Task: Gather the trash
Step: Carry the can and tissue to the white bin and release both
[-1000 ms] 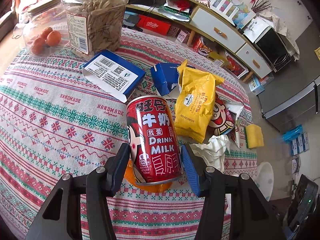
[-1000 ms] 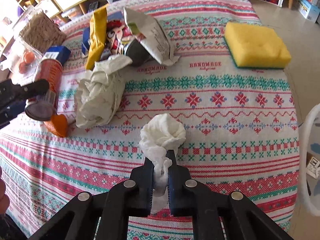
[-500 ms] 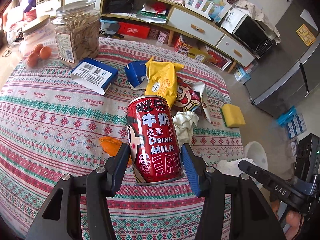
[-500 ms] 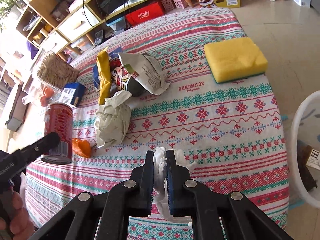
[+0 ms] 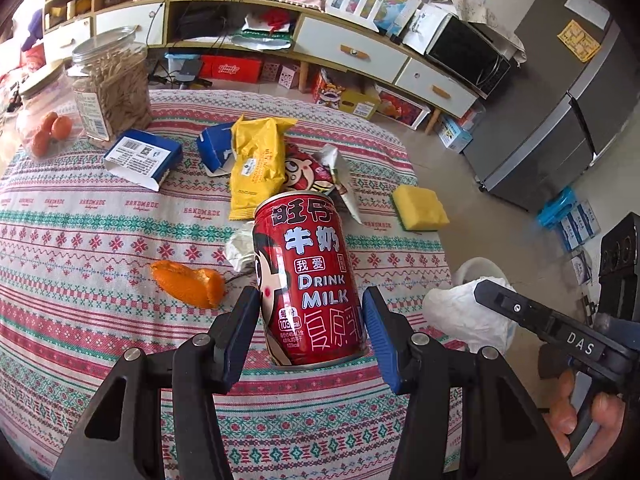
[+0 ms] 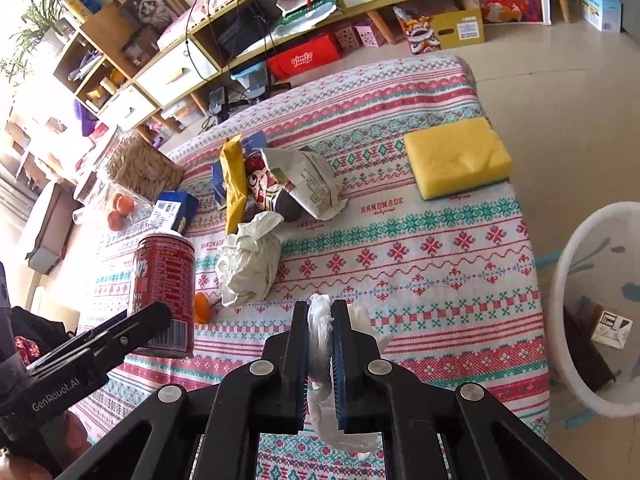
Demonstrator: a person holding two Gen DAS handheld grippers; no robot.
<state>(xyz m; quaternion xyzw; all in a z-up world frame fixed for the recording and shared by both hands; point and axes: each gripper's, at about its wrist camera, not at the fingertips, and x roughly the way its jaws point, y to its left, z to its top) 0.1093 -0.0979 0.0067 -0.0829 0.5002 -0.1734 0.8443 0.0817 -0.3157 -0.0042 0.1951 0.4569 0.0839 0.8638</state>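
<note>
We carry two pieces: our left gripper (image 5: 310, 320) clamps the red milk can (image 5: 308, 280), our right gripper (image 6: 320, 320) pinches a white tissue (image 6: 320, 322). The bin (image 6: 576, 280) waits at three o'clock; wrappers (image 6: 304, 184), crumpled paper (image 6: 250, 264), peel (image 5: 188, 284) remain at eleven.

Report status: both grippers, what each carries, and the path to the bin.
Left gripper shut on red milk can. Right gripper shut on white tissue. White bin beside the table, nothing in the way.
</note>
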